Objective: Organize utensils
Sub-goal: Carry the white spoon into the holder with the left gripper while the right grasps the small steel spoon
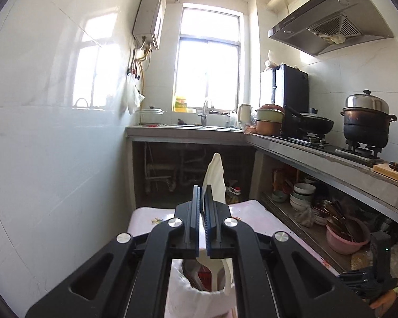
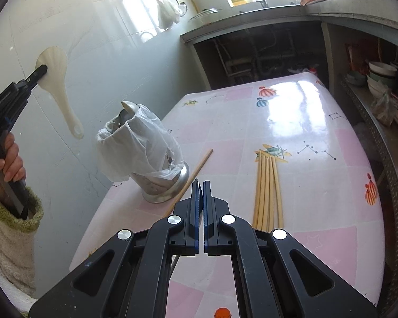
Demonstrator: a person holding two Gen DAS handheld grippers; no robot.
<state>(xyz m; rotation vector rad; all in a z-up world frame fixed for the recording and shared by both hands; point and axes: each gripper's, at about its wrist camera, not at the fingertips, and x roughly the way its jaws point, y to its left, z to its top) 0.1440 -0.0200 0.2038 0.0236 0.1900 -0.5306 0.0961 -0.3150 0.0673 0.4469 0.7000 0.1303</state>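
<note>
Near the table's [image 2: 318,137] left edge stands the bag-lined holder [image 2: 143,156], chopsticks [image 2: 268,188] loose beside it. Your left gripper [image 2: 41,70] pinches the white spoon [image 2: 57,84] by its bowl above; it could slip. Your right gripper [image 2: 201,185] is closed, empty

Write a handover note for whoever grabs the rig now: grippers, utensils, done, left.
Left gripper: shut on the white rice spoon, held in the air by its bowl, handle hanging down, left of the holder.
Right gripper: shut, holding nothing, over the table.
Utensil holder: metal, lined with a plastic bag, a metal spoon already in it.
Left: rice spoon into the holder; then the chopstick bundle and the single chopstick lying beside the holder's base.
</note>
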